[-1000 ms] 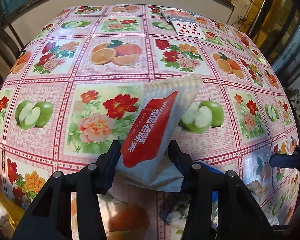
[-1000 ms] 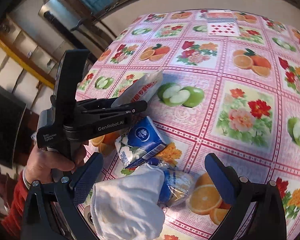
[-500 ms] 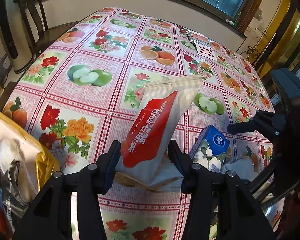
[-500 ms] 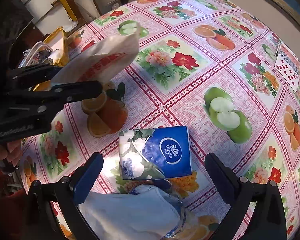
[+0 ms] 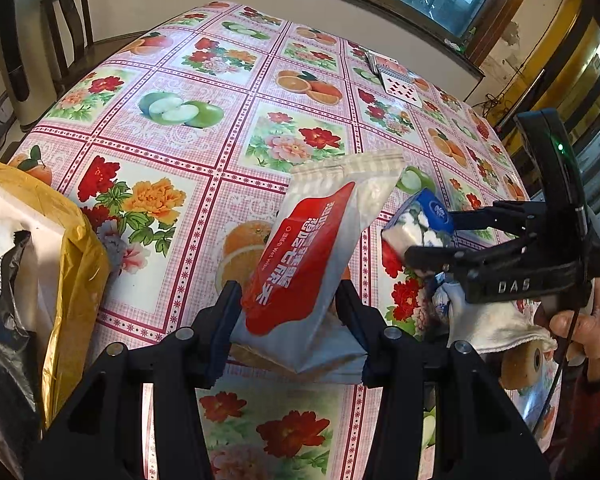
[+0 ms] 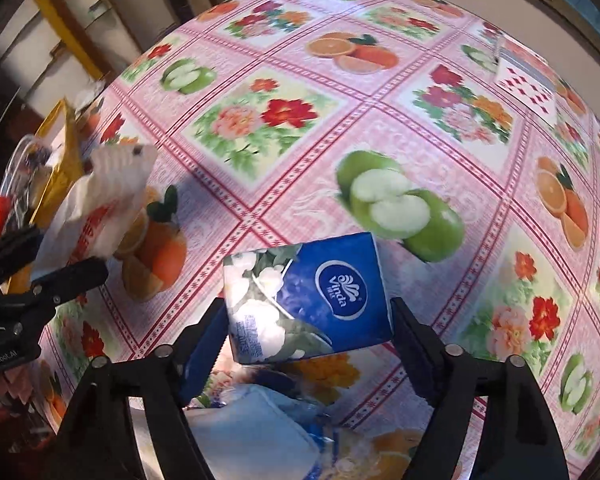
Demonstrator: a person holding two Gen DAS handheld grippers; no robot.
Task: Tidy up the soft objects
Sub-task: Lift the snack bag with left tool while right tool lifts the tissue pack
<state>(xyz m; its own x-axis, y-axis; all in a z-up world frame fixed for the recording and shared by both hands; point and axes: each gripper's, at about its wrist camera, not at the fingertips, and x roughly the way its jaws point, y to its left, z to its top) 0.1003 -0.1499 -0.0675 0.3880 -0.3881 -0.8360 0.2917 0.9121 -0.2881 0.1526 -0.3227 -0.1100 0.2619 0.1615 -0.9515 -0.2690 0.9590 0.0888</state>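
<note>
My left gripper is shut on a red-and-white wet wipes pack, which it holds tilted above the flowered tablecloth. A yellow bag stuffed with packets stands just to its left. My right gripper is shut on a blue Vinda tissue pack, its fingers pressing both sides of the pack. In the left wrist view the right gripper holds the tissue pack off the table at the right. From the right wrist view, the left gripper and the wipes pack are at the far left, near the yellow bag.
A white cloth and a crinkled plastic packet lie under the right gripper; the cloth also shows between its fingers. Playing cards lie at the table's far side. A wooden chair stands beyond the far left corner. A hand grips the right tool.
The right gripper has closed on the tissue pack, which lay on the table between its open fingers before. The left gripper has carried the wipes pack left, nearer the yellow bag.
</note>
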